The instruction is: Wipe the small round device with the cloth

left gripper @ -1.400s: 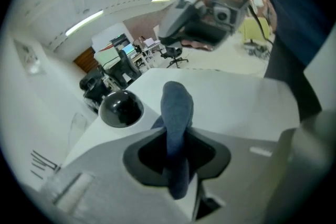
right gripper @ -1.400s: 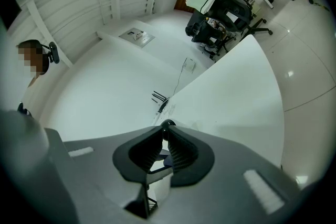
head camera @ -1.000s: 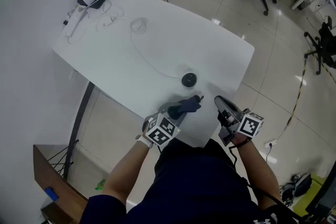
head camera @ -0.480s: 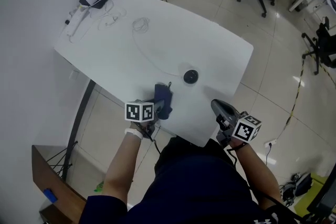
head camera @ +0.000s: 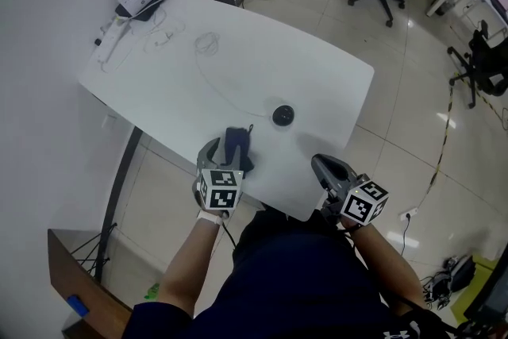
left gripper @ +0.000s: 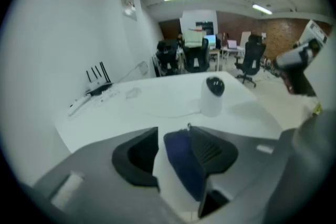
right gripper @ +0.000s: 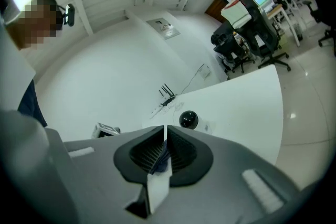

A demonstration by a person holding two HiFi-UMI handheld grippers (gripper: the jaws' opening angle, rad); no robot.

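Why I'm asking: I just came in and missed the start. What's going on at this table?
A person stands at a white table with a gripper in each hand. The left gripper has just been opening its jaws; they stand wide, with the dark blue cloth between them, lying against one jaw. The small round device sits just beyond it, untouched. The right gripper is shut, off to the side near the table's corner.

The dark blue cloth (head camera: 236, 143) is seen on the white bench (head camera: 317, 83), between the jaws of the left tool (head camera: 225, 156), which have just been opened. The small round device (head camera: 283, 115) is set just beyond and to the right of that tool. The right tool (head camera: 321, 165) is held closed at the bench edge, apart from the device.
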